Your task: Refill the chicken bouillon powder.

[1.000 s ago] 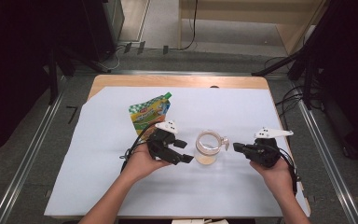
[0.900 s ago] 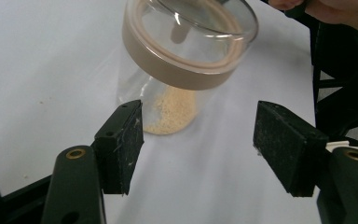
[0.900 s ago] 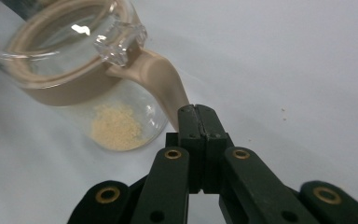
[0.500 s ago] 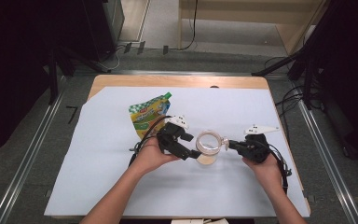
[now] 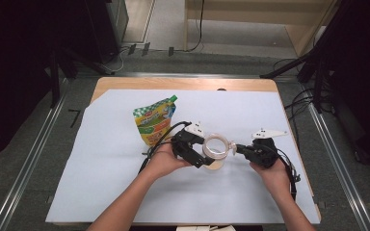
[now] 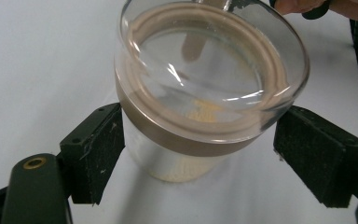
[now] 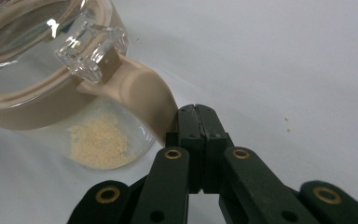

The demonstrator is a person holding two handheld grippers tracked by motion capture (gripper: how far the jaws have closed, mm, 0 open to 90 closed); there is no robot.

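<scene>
Right gripper (image 7: 196, 112) rises from bottom centre, black jaws pressed together with no gap, tips touching the beige tab (image 7: 142, 93) that sticks out from the lid's band. Glass jar (image 7: 51, 126) sits upper left, cut off by the frame edge. Clear lid (image 7: 23, 37) on top with a beige seal ring; a clear square latch (image 7: 91, 46) juts out above the tab. Small heap of pale yellow powder (image 7: 100, 144) at the jar's bottom. White tabletop (image 7: 284, 56) behind, a few tiny crumbs (image 7: 286, 119) on it at right.

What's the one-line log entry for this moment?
left gripper: jaws just opened, astride jar, pads clear | right gripper: shut at beige tab | pouch: flat behind
</scene>
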